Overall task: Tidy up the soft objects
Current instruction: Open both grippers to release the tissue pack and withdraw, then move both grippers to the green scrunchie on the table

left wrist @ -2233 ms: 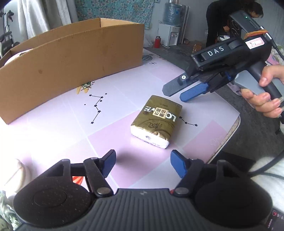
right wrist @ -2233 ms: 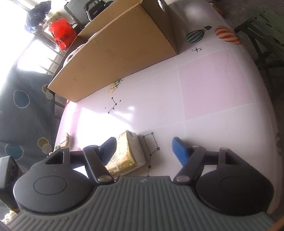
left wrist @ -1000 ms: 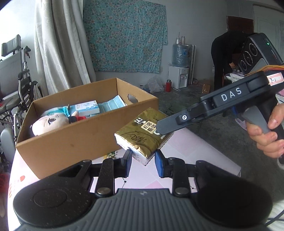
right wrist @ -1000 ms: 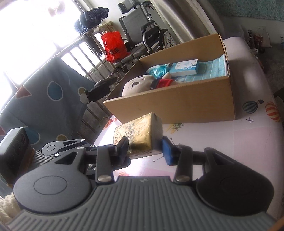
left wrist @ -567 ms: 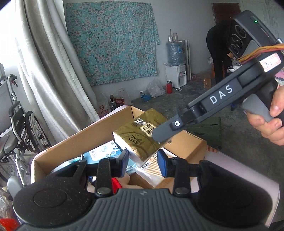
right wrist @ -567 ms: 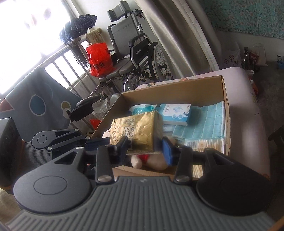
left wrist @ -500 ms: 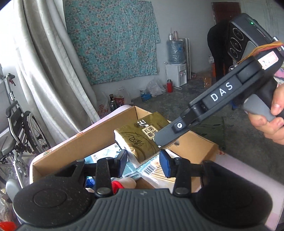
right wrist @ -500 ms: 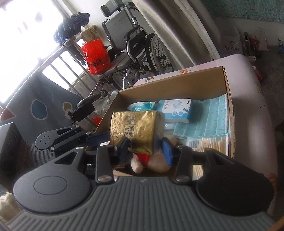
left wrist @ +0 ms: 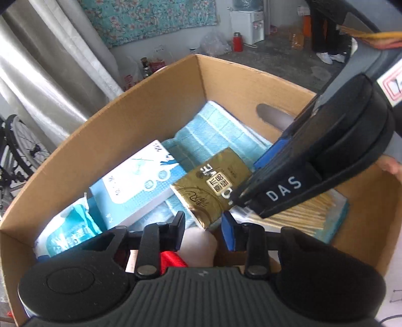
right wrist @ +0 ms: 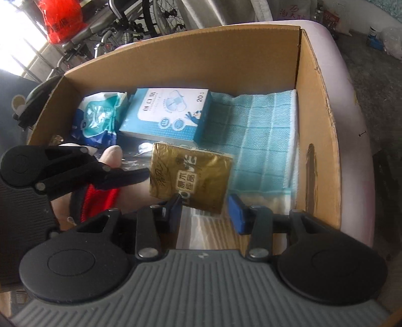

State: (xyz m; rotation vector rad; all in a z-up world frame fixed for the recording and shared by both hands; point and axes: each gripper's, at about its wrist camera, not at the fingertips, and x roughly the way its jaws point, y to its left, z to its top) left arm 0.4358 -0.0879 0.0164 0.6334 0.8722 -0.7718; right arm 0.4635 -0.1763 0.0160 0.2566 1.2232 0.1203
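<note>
The gold tissue pack (left wrist: pixel 213 186) (right wrist: pixel 191 181) hangs tilted low inside the cardboard box (left wrist: pixel 150 105) (right wrist: pixel 176 50), over a blue cloth (right wrist: pixel 261 140). My right gripper (right wrist: pixel 206 211) (left wrist: pixel 248 178) is shut on the pack's end, its jaws closing slightly. My left gripper (left wrist: pixel 204 232) has the pack's near corner between its jaws. They are closing, but a gap shows on the dark finger's side. In the right wrist view, one left finger (right wrist: pixel 125 176) reaches the pack's left edge.
The box also holds a blue-and-white plaster box (left wrist: pixel 135 186) (right wrist: pixel 168 113), a wipes pouch (right wrist: pixel 95 118), a cotton swab pack (left wrist: pixel 301 213) and a doll in red (left wrist: pixel 201 244). A hand (left wrist: pixel 389 166) holds the right gripper. A wheelchair (right wrist: pixel 113 20) stands behind the box.
Both grippers carried the tissue pack from in front of the box to over it, then tipped down and lowered it inside. The left jaws eased off the pack's corner.
</note>
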